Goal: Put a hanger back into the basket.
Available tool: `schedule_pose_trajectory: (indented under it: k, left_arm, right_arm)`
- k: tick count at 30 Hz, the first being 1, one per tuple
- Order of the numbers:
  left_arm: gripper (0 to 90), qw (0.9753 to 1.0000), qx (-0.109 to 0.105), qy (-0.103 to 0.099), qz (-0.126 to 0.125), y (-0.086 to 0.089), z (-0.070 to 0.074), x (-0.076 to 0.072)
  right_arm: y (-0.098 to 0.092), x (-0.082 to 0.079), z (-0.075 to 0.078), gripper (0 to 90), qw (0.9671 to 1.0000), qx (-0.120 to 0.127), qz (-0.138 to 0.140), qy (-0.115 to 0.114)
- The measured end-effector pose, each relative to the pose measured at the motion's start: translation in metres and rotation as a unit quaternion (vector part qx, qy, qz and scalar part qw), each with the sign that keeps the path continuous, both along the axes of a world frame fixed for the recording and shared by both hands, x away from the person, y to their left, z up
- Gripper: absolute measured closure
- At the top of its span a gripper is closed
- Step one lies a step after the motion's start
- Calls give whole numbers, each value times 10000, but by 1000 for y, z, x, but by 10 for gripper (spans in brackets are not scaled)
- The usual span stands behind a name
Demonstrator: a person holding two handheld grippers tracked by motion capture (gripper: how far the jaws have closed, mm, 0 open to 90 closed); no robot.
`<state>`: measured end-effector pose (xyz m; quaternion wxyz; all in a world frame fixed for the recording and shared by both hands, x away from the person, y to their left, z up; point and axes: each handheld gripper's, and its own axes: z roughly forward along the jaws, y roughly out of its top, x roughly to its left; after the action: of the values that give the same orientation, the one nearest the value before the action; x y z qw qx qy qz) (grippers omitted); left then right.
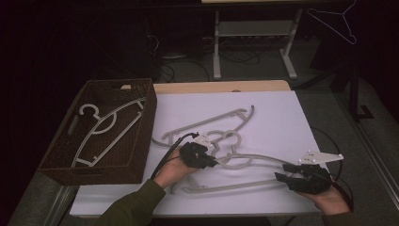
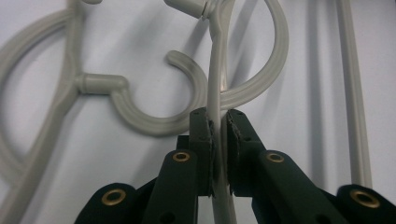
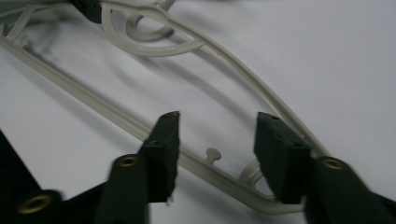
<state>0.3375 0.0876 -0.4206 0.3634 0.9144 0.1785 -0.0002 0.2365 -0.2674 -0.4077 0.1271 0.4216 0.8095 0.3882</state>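
High view, left to right: a dark wicker basket (image 1: 146,136) sits at the left end of the bench (image 1: 282,117), which is covered with a white sheet, and one pale grey hanger (image 1: 106,134) lies inside the basket, hook toward the far side. Just right of the basket, on the sheet, a second hanger (image 1: 207,121) lies with its arm slanting up toward the right. In front of it lies the near hanger (image 1: 244,160), its hook overlapping the hook of the second one near the middle of the bench. The left claw (image 1: 214,163), held in the person's left hand (image 1: 171,170) with a green sleeve behind it, meets this near hanger close to its hook. The left gripper view shows that claw pressed together on a thin stretch of the near hanger (image 2: 215,98), the rod running straight up between the two pads, with two curved hooks lying on the white sheet just beyond. Farther right in the high view, the right claw (image 1: 282,172) rests near the near hanger's right end, a grey three-cornered plate above it. The right gripper view shows it spread wide, its jaws standing either side of the near hanger's (image 3: 140,126) corner, where bottom bar and curved arm meet, pinching nothing.
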Motion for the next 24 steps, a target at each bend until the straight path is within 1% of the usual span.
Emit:
schedule_pose_trajectory:
  k: [1,2,3,5,6,7,8,9,10,11,13,15,17,20,23,24]
  left_arm:
    - [821,10000,0,0,0,0,0,0]
    - [821,10000,7,-48,25,2,3,0]
    - [821,9999,-56,-104,90,5,9,1]
    - [821,9997,-120,-151,138,9,17,2]
    - [821,9997,-120,-151,138,9,17,2]
    - [821,9995,-147,-205,197,13,25,4]
    - [821,9995,-147,-205,197,13,25,4]
    - [821,9993,-153,-251,224,15,30,5]
    - [821,9989,-148,-349,293,19,39,7]
    - [821,9985,-174,-366,359,21,43,7]
    - [822,9982,-142,-408,426,26,52,9]
    - [822,9975,-88,-496,502,31,61,12]
    - [821,9968,-71,-538,589,35,69,13]
    - [822,9960,22,-620,646,41,82,15]
    - [821,9948,-17,-653,779,48,94,17]
    - [822,9946,-16,-681,786,51,98,18]
  right_arm:
    - [0,0,0,418,10000,0,0,0]
    - [2,3,4,370,9999,89,6,-114]
    - [3,4,6,346,9998,140,-8,-171]
    - [6,5,10,307,9993,233,-32,-301]
    - [6,6,12,288,9989,280,-23,-371]
    - [7,6,14,271,9987,322,-14,-403]
    - [7,6,14,271,9987,322,-14,-403]
    - [8,6,17,247,9982,393,-10,-457]
    - [9,6,18,242,9978,400,-2,-523]
    - [9,6,19,238,9976,412,13,-559]
    - [9,6,20,223,9970,440,22,-637]
    - [10,5,22,214,9967,462,25,-667]
    - [10,6,23,207,9963,464,40,-721]
    - [11,6,23,195,9964,465,33,-708]
    - [13,7,22,183,9965,450,30,-702]
    - [13,8,22,178,9965,459,23,-699]
